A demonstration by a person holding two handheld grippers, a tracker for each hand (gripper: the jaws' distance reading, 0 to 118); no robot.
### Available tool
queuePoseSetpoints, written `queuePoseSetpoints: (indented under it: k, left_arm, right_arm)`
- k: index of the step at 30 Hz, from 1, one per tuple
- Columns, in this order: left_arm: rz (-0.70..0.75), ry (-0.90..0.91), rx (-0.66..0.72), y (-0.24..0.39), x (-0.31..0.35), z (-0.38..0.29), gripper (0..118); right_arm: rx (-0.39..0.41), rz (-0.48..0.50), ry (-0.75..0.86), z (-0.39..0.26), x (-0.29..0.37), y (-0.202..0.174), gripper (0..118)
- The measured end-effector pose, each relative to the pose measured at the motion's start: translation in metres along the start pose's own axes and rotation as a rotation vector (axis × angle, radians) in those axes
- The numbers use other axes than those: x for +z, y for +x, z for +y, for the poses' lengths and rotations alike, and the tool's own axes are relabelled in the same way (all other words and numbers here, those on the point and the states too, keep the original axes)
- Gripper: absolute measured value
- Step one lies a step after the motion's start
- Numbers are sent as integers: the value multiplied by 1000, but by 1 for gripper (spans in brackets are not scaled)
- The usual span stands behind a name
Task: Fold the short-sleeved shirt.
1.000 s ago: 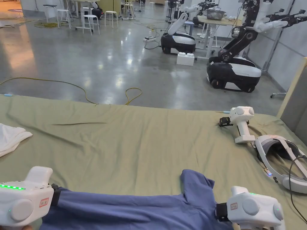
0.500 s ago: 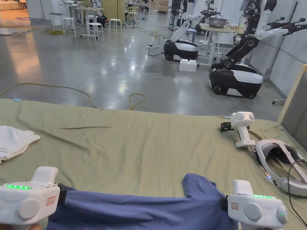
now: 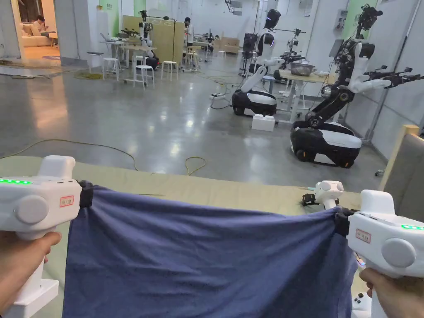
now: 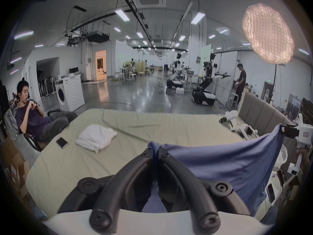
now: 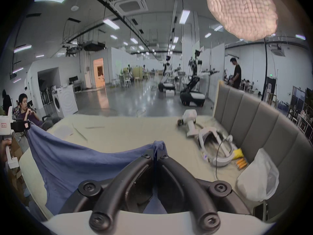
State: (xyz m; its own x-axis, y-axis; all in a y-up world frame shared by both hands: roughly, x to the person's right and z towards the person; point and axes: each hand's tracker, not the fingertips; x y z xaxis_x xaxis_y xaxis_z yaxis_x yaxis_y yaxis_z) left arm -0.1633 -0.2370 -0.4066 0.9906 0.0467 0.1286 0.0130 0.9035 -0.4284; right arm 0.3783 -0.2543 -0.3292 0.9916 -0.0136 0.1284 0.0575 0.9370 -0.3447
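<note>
Left claw (image 3: 85, 193) and right claw (image 3: 342, 221) each pinch a top corner of the blue shirt (image 3: 207, 261). Stretched between them, it hangs above the bed (image 4: 128, 128), near a white cloth (image 4: 96, 137).

Bed sheet (image 4: 138, 130) mid area is left bare & wide, room for a gripper to pass. Left side is blocked by white cloth (image 4: 96, 137) w/ phone (image 4: 62, 142) beside it. Right edge is crowded: spare gripper (image 5: 190, 123), headset (image 5: 215, 147), plastic bag (image 5: 257, 176), all near headboard (image 5: 254, 120).
</note>
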Motion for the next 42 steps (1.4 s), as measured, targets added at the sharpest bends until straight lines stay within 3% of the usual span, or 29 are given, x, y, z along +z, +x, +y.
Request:
queuePoseSetpoints:
  k: [9,24,28,33,42]
  left_arm:
    - [10,131,-16,-8,23,94,6]
    - [78,256,-37,-9,16,203,6]
    - [93,254,-39,-8,5,193,6]
    - [84,202,-48,-9,-16,153,6]
    - [22,69,15,-19,-14,28,6]
  right_arm:
    - [34,-29,166,95,42,-15,3]
    - [97,-85,333,211,22,-40,3]
    - [132,-93,341,205,3,-44,3]
    - [108,-75,287,164,-15,-39,3]
    - [125,-62,159,48,-1,-28,3]
